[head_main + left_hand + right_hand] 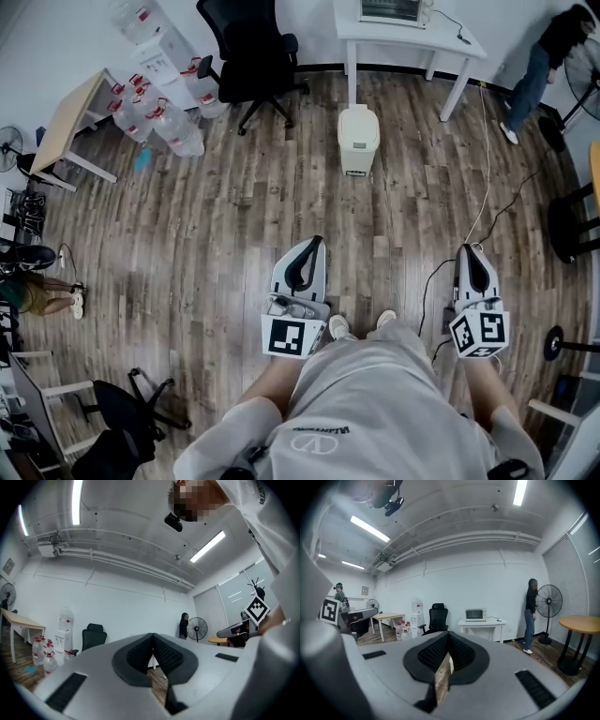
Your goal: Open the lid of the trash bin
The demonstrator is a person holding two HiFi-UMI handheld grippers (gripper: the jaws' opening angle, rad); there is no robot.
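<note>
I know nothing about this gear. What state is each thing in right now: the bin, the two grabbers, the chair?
Trash bin: upright on the floor, lid closed.
Left gripper: jaws shut, nothing between them, well short of the bin.
Right gripper: jaws shut, nothing between them, also short of the bin.
Office chair: nobody sitting in it.

The left claw [152, 638] is closed, its pads touching. Beyond it on the left stands a black office chair [93, 638]; on the right, a pedestal fan [197, 629] beside a person [183, 624].
</note>
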